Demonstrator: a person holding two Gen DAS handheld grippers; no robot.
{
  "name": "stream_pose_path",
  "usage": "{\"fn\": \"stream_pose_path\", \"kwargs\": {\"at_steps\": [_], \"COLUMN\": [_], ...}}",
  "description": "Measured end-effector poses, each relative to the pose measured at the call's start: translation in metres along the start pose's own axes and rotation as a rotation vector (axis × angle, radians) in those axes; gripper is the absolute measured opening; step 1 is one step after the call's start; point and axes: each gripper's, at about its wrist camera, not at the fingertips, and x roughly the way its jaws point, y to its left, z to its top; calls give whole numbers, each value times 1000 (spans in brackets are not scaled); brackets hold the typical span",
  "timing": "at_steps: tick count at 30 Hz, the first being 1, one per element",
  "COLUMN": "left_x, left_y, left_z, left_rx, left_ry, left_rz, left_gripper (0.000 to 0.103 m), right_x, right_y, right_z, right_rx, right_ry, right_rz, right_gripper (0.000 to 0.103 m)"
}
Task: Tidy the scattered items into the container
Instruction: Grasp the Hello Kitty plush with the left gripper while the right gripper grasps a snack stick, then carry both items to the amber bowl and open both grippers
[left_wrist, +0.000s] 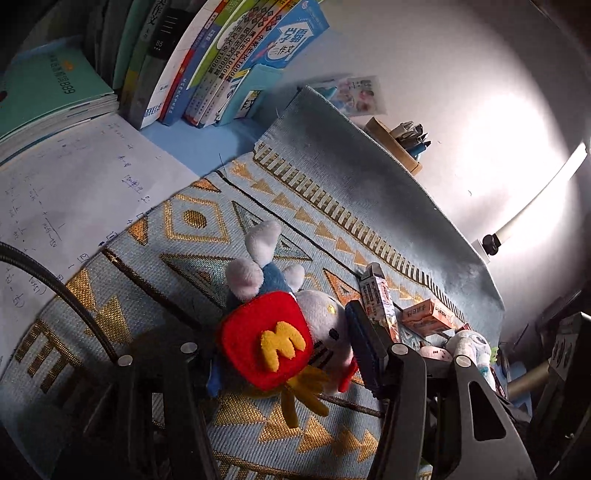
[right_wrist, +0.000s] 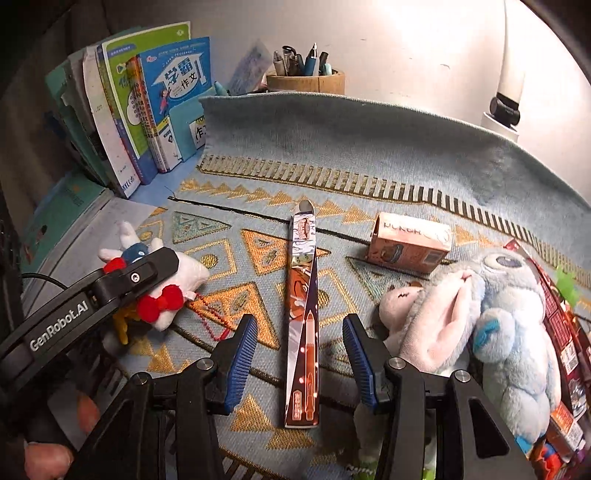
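Observation:
A white cat plush with a red bag and yellow M lies on the patterned mat between the fingers of my left gripper; the jaws stand around it, and contact is not clear. It also shows in the right wrist view, under the left gripper's finger. My right gripper is open, its blue pads on either side of a long flat box on the mat. A pink carton lies beyond. A blue plush and a pink-white plush lie to the right.
Books stand at the back left, with a sheet of paper in front. A wooden pen holder sits behind the mat. A lamp base is at the back right. Colourful packets lie at the far right.

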Motion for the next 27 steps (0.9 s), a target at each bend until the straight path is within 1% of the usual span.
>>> {"fn": "stream_pose_path", "kwargs": {"at_steps": [1,4,5,6,8,10,12,16,18,21,24,27], "left_x": [0,-1,-1,-1,0,-1,-2,-2,-3,-8,-19,-41], "left_y": [0,1,1,2,3,4,5,7,4,-9,-27,-50], "left_z": [0,0,0,0,1,1,2,3,2,-4,-13,-25], "left_rx": [2,-3,-7,-9,-13,-23,-34,-48,-35,17,54,79], "left_ry": [-2,-6,-7,-6,-3,-7,-13,-8,-2,10,48,58], "left_rz": [-1,-2,-6,-9,-10,-23,-29,-37,-57,-103,-158,-219], "left_gripper": [53,53,53,53,53,53,53,53,53,53,53,53], "right_x": [6,21,23,23,21,15,3,-30,-53,-88,-122,-156], "right_y": [3,5,6,8,8,7,4,-4,-8,-16,-29,-55], "right_z": [3,6,6,4,1,0,-3,-10,-17,-30,-46,-67], "right_rx": [-13,0,-3,-10,-15,-14,14,69,98,133,172,251], "right_ry": [8,36,35,30,33,19,-9,-61,-92,-134,-167,-204], "right_rz": [-9,4,-10,-29,-20,6,38,73,97,124,109,65], "right_gripper": [47,46,41,29,18,17,17,17,17,17,17,17]}}
